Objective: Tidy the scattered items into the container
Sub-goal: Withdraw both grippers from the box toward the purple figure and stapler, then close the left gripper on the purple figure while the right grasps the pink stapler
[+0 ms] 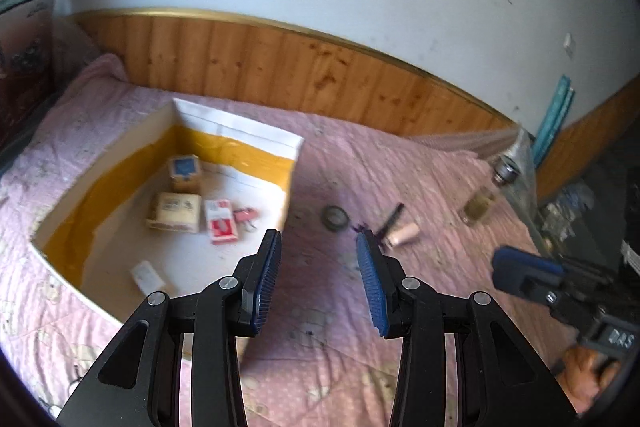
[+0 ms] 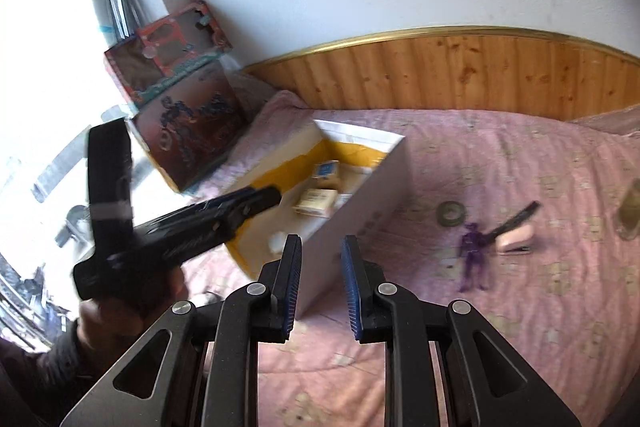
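Pink quilt (image 1: 360,155): ring (image 1: 335,217), figure (image 2: 473,255), bottle (image 1: 480,203) lie right of box (image 1: 236,135). Left gripper (image 1: 319,281) wide, right gripper (image 2: 321,281) narrower, both empty. Risk: soft bedding, small ring slips from pads.

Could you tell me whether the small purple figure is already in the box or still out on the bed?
Out. The purple figure lies on the pink bedspread, clear of the box.

Pink bedspread (image 1: 400,163): box (image 1: 294,163), tape roll (image 1: 335,215), figure (image 2: 474,255)
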The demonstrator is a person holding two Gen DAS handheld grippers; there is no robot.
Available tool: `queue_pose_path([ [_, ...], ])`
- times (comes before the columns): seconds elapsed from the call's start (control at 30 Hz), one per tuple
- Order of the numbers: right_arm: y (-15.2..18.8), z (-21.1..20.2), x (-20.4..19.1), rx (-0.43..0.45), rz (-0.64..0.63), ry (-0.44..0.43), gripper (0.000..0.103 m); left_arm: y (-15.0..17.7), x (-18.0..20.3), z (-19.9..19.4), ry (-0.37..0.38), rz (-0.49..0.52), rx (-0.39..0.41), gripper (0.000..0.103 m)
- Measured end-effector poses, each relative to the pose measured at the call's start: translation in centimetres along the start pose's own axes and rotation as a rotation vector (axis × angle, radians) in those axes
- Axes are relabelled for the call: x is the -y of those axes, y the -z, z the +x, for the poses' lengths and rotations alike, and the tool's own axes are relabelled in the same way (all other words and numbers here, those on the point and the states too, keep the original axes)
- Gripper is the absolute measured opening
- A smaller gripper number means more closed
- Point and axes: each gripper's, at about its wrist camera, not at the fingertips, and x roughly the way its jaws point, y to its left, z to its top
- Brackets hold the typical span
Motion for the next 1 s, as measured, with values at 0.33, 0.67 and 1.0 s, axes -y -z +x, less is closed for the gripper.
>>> queue_pose_path([
  [0.33,-0.8,5.1,13.1,-0.135,0.26,0.154,0.023,0.5,5.3,9.5,0.091,0.031,-0.283,0.045],
  [0.67,1.9,10.5,24.0,-0.198,0.794,0.066,0.042,1.0,6.9,15.3,0.08,-0.054,-0.418,0.045],
  [1.0,2.0,12.9,26.3,-0.23,0.806,0.11,0.058,2.7,6.3,21.2,0.03,-0.034,-0.448,0.046],
])
